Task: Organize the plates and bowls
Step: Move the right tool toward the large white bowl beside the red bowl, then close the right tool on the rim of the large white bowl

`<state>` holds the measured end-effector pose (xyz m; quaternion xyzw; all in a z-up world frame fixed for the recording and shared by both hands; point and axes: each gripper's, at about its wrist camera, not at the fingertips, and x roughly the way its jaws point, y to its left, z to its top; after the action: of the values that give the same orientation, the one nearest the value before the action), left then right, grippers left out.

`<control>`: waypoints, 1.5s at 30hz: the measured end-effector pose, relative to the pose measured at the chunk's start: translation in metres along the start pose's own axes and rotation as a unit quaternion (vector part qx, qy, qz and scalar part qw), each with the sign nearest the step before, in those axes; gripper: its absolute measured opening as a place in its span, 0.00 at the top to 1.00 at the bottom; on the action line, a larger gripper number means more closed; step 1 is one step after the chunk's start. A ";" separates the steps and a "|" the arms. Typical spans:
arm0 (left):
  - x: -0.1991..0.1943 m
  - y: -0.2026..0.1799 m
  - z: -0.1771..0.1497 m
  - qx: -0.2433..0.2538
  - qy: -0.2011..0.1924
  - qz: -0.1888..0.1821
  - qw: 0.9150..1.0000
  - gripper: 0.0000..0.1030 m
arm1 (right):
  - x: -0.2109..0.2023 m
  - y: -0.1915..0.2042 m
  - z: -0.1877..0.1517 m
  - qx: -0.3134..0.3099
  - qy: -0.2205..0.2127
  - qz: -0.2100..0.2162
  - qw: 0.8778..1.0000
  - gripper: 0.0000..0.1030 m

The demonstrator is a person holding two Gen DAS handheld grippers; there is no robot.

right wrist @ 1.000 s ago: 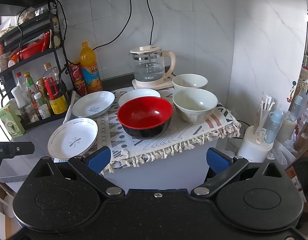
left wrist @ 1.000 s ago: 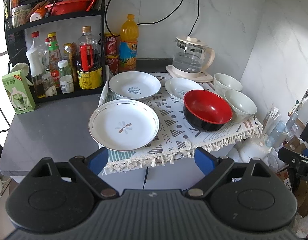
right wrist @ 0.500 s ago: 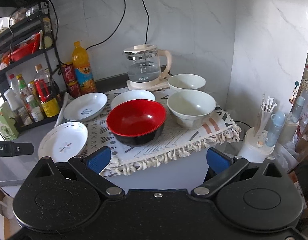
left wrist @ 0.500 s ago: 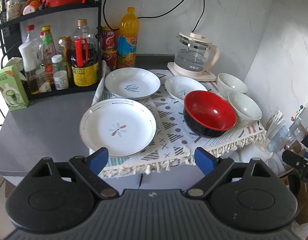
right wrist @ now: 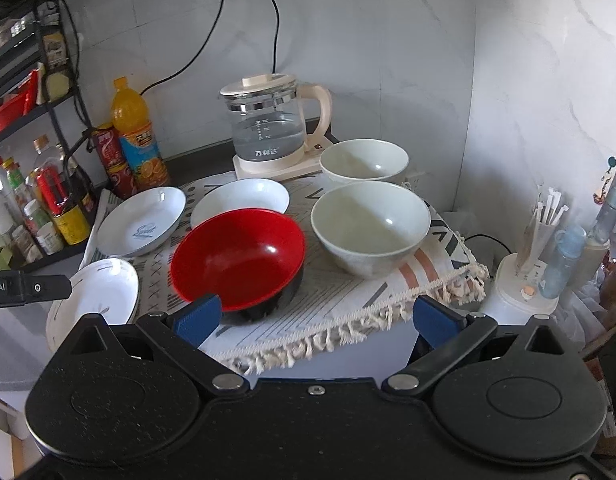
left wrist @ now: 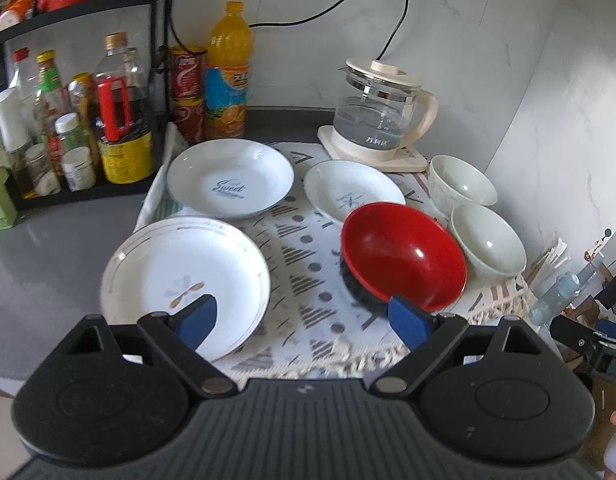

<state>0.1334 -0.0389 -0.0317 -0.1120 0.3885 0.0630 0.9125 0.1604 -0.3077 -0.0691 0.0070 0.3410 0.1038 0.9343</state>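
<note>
blue-tipped left tool (left wrist: 304, 320) and right tool (right wrist: 315, 318), wide apart, empty, above cloth edge (right wrist: 347, 320)

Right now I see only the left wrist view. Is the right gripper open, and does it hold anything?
Observer: In the right wrist view the right gripper is open and empty, and it faces the red bowl.
Operator: In my view the red bowl covers part of the near pale bowl. Do they touch?
Observer: It seems not. A thin strip of the patterned mat shows between it and the near pale bowl.
Operator: Is anything hidden to the right of the mat?
Observer: Yes, a black cable runs there, behind the white holder with sticks.
</note>
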 end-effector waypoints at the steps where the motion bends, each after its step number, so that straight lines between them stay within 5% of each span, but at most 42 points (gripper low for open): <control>1: 0.005 -0.003 0.004 0.001 0.001 0.001 1.000 0.11 | 0.005 -0.002 0.003 0.000 0.003 0.002 1.000 0.00; 12: 0.048 -0.032 0.044 0.006 0.019 -0.002 1.000 0.12 | 0.045 -0.031 0.037 0.014 0.015 0.012 1.000 0.01; 21: 0.083 -0.064 0.070 0.033 0.026 -0.034 0.999 0.15 | 0.085 -0.058 0.055 0.043 0.041 -0.015 0.998 0.22; 45: 0.197 -0.157 0.110 0.114 0.091 -0.115 0.983 0.48 | 0.167 -0.110 0.066 0.091 0.108 -0.048 0.989 0.50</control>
<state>0.3772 -0.1572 -0.0755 -0.0564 0.4591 -0.0972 0.8812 0.3481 -0.3784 -0.1334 0.0646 0.4479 0.0271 0.8913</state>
